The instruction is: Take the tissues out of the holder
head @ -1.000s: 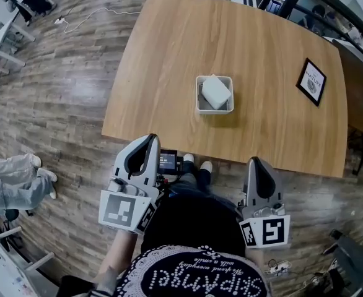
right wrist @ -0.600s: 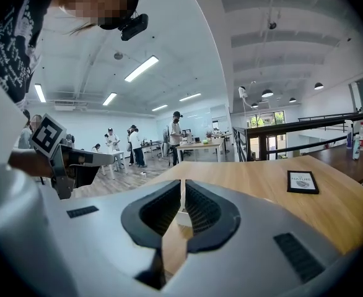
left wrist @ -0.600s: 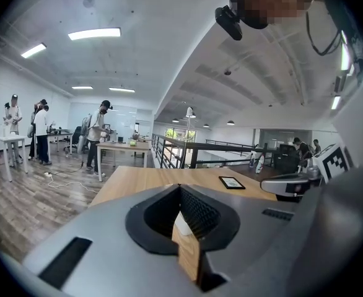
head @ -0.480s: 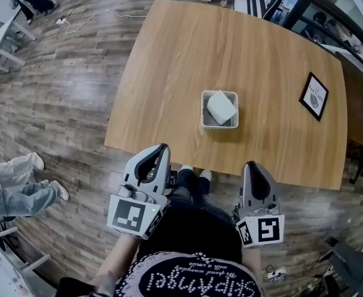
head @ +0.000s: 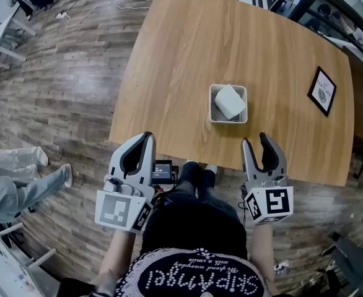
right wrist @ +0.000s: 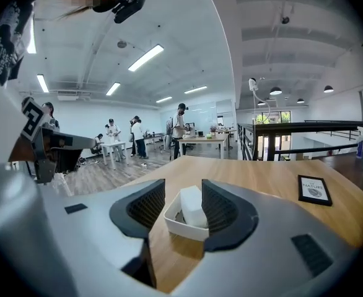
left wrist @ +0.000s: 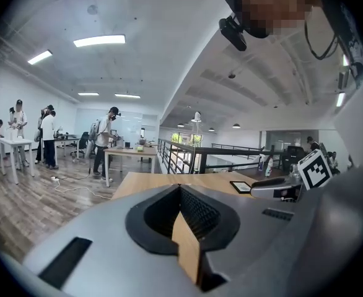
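Observation:
A white tissue holder (head: 214,107) stands on the wooden table (head: 188,48) near its front edge, with a white tissue pack (head: 230,101) leaning inside it. My right gripper (head: 261,141) hovers just short of the table edge, in front of the holder. Its jaws have just been opening and nothing is between them. In the right gripper view the holder (right wrist: 180,226) and tissue pack (right wrist: 192,206) show beyond the open right gripper (right wrist: 183,183), well apart from it. My left gripper (head: 145,138) is shut and empty, off the table's front left. In its own view the left gripper (left wrist: 180,188) shows its tips meeting.
A black framed sign (head: 323,90) lies on the table at the right. A person's legs (head: 20,178) stand on the wood floor at the far left. Other people and desks (right wrist: 188,140) fill the room beyond, and a railing (right wrist: 305,138) runs behind the table.
The right gripper's jaws have opened from shut. Both grippers have moved forward towards the table's front edge.

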Motion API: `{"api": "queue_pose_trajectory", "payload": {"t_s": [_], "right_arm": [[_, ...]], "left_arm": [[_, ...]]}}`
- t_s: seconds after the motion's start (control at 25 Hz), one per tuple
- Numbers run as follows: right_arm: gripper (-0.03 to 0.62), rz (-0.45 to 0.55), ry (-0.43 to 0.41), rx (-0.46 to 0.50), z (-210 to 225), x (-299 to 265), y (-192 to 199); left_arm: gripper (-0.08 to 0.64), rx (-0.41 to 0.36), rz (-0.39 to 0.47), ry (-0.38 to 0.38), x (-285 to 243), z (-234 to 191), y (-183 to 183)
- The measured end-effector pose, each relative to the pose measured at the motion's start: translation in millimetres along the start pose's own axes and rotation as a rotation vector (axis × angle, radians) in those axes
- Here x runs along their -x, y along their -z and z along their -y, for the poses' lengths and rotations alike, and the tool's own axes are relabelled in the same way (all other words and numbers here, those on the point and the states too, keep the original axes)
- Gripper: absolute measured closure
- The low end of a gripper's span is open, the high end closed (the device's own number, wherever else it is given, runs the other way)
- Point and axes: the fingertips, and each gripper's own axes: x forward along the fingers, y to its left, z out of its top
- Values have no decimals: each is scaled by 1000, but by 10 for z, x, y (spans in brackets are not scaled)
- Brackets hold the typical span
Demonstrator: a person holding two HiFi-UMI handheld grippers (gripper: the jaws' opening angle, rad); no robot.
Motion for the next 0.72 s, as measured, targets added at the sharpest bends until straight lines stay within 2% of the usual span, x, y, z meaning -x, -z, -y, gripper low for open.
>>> {"api": "queue_pose_trajectory", "payload": {"t_s": [0.28,0.52,0.72], "right_arm": [[320,-95,14,12,129,-451,136],[291,-178,-17,37,172,-814,275],[278,-298,-51,47,212,-1147,517]], "left_arm": [[555,11,-10,-20,12,-130,36],[555,23,-28,16,-82,-21,98],[555,35,-37,29,-135,-8,106]]}}
